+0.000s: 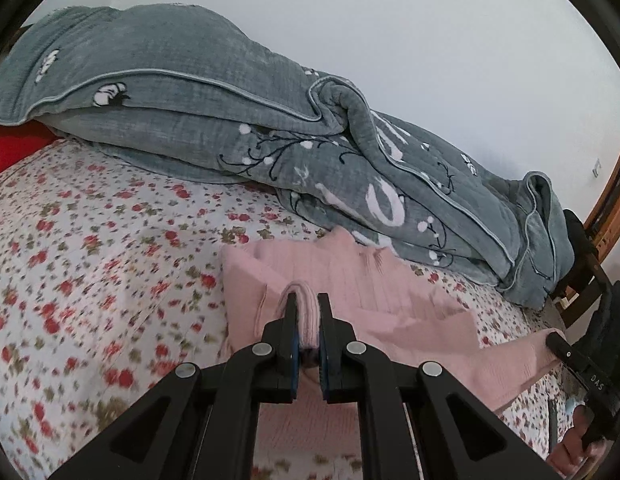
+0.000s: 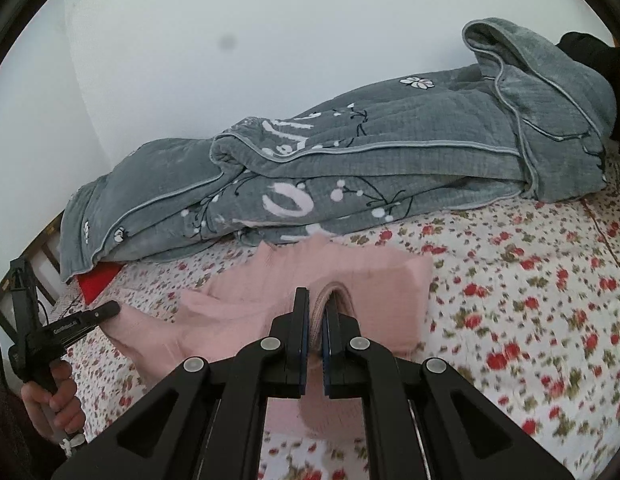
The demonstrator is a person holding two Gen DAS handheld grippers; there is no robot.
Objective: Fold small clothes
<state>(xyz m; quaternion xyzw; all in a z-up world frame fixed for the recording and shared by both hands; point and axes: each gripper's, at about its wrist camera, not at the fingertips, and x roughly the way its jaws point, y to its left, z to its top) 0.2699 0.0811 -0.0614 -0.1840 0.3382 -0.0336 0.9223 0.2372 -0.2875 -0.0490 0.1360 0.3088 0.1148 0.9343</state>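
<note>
A small pink knit garment [image 1: 374, 280] lies on the flowered bed sheet [image 1: 89, 240], partly lifted at its near edge. My left gripper [image 1: 307, 300] is shut on a fold of its pink ribbed edge. My right gripper [image 2: 316, 300] is shut on another fold of the same garment [image 2: 370, 276]. The right gripper also shows at the right edge of the left wrist view [image 1: 558, 340], pinching the garment's corner. The left gripper shows at the left of the right wrist view [image 2: 105, 310], held by a hand.
A bunched grey quilt [image 1: 229, 120] with white flowers runs along the white wall behind the garment; it also fills the back of the right wrist view [image 2: 370, 168]. A red cloth [image 1: 13, 148] lies under its end. A wooden bed frame [image 1: 614, 216] is at the side.
</note>
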